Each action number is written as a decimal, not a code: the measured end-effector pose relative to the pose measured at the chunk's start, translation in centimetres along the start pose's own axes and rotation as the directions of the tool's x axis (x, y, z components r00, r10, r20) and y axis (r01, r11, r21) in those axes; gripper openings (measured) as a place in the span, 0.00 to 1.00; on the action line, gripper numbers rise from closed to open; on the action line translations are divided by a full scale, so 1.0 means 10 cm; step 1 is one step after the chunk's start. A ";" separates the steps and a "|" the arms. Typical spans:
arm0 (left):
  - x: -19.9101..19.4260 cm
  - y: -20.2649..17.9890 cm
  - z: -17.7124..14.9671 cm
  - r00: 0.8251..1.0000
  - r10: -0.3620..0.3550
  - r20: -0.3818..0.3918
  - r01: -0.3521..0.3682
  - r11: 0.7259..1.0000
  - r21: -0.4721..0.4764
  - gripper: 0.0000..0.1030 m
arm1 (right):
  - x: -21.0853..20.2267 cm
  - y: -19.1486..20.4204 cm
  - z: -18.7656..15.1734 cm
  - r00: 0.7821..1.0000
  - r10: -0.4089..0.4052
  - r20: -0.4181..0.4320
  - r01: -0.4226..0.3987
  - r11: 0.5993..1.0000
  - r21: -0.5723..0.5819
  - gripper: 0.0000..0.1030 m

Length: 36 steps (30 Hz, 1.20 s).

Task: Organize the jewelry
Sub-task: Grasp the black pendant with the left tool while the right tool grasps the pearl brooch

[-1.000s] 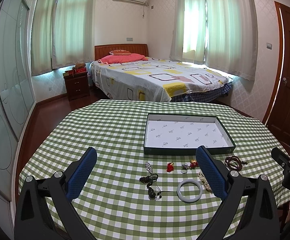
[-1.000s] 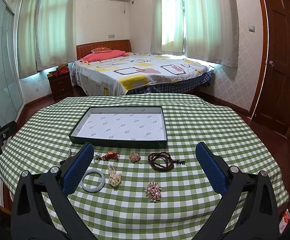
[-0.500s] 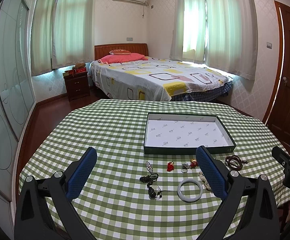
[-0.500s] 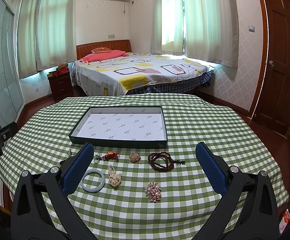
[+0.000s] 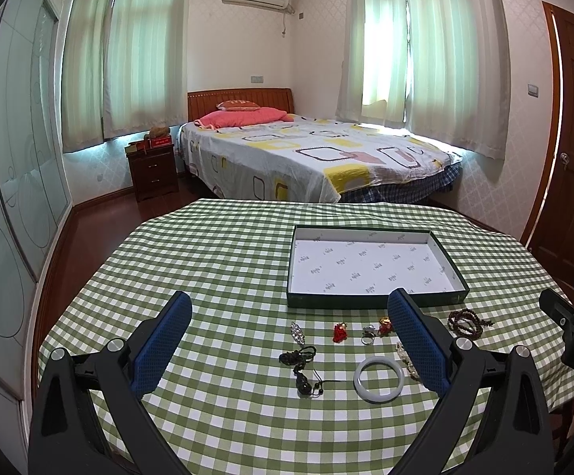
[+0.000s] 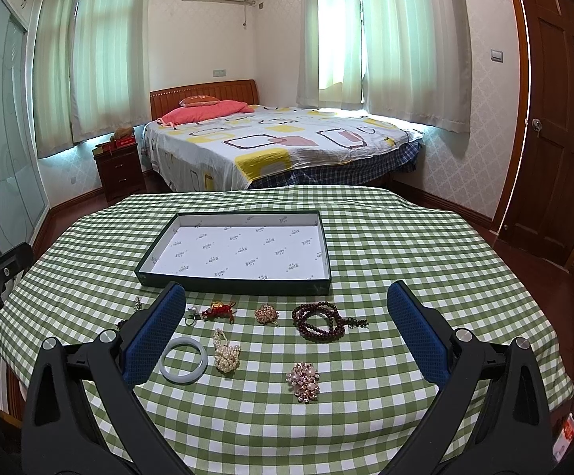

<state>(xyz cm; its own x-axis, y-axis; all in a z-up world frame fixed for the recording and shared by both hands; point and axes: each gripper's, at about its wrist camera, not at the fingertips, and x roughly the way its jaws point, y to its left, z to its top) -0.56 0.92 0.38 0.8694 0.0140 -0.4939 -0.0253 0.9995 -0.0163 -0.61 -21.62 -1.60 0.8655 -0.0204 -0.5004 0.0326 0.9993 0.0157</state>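
Note:
A shallow dark-green tray [image 5: 374, 301] [image 6: 231, 283] with a white printed lining lies empty on the checked tablecloth. In front of it several jewelry pieces are spread out: a pale jade bangle [image 5: 378, 379] [image 6: 184, 365], a black cord pendant [image 5: 302, 372], a red charm [image 5: 340, 332] [image 6: 218, 310], a ring [image 5: 367, 334], a dark bead bracelet [image 5: 466, 321] [image 6: 320, 317], a pearl cluster [image 6: 226, 358] and two brooches [image 6: 303, 380] [image 6: 267, 314]. My left gripper [image 5: 290, 340] and right gripper [image 6: 286, 330] both hover open above the near table edge, holding nothing.
The round table's green-and-white cloth [image 6: 425, 245] drops off on all sides. Behind it stand a bed [image 5: 306, 158], a nightstand [image 5: 153, 168] and a wooden door [image 6: 556, 118] at the right. The right gripper's body [image 5: 572, 336] shows at the left view's right edge.

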 end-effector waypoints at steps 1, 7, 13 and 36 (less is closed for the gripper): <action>0.02 0.01 0.00 1.000 0.003 0.000 -0.003 1.000 -0.001 0.93 | 0.02 -0.01 0.01 1.000 0.003 0.002 -0.003 1.000 0.003 0.96; 0.29 0.13 -0.09 0.999 -0.007 -0.051 0.005 0.999 -0.035 0.93 | 0.30 -0.07 -0.13 1.000 0.016 -0.027 -0.015 1.000 0.024 0.96; 0.72 0.14 -0.40 0.986 -0.013 -0.165 0.009 1.000 -0.027 0.93 | 0.74 -0.14 -0.49 0.991 0.014 -0.136 -0.008 0.999 0.045 0.96; 1.57 0.06 -1.03 0.900 -0.049 -0.434 0.043 0.999 -0.024 0.63 | 1.37 -0.29 -0.94 0.960 0.052 -0.276 -0.020 0.993 0.116 0.82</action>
<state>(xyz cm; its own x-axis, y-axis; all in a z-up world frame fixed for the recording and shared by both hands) 7.98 1.44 -16.32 0.5696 -0.0481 -0.8205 0.0005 0.9983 -0.0582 6.48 -24.56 -16.61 0.6941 0.0407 -0.7187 0.0730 0.9893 0.1265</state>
